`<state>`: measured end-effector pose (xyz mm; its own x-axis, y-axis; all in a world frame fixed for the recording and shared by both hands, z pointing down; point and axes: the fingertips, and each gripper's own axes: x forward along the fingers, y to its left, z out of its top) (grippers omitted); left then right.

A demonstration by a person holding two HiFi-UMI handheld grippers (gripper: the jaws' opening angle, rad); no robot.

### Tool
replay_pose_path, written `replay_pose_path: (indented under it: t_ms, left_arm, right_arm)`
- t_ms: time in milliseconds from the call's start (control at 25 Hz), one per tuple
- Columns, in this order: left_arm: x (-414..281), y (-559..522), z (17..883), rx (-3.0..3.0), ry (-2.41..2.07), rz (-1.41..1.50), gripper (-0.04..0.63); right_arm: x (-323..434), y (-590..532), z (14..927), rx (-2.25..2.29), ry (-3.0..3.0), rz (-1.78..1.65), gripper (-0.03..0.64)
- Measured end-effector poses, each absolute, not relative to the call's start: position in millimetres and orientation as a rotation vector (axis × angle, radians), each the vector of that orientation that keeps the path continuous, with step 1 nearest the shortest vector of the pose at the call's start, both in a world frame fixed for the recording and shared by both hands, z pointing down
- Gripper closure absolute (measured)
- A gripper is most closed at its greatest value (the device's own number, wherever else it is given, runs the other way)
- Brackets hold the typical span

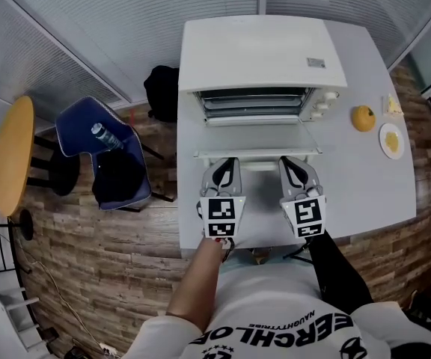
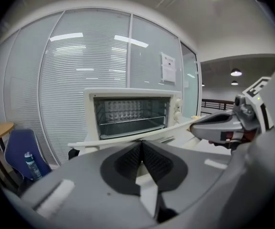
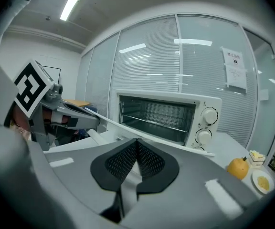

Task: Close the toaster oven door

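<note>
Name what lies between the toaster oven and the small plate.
An orange fruit sits between the toaster oven and the plate; the head view shows it.

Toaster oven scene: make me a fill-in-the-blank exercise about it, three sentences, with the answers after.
1. The door of the white toaster oven stands ___.
2. The jaws of the left gripper and the right gripper are both ___.
3. Seen from the person, the round yellow-orange fruit lies on the grey table to the oven's ___.

Missing words: open; shut; right.
</note>
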<state>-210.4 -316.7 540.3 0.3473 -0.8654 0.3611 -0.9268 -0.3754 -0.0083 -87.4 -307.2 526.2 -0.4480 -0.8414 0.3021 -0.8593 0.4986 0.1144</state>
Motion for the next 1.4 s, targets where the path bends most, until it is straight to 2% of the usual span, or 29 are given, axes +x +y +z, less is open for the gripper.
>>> replay_pose_path:
  t_ms: [1000, 1400]
  left_arm:
    - [-201, -415, 457, 2.57, -1.726, 0.416, 0.538]
    - [-195, -440, 448, 2.591, -1.653, 0.357, 0.539]
  right_arm:
    - [-88, -410, 448, 1.556, -2.411, -0.028, 0.615]
    - [-92, -435, 439, 1.5, -2.483, 0.068, 0.614]
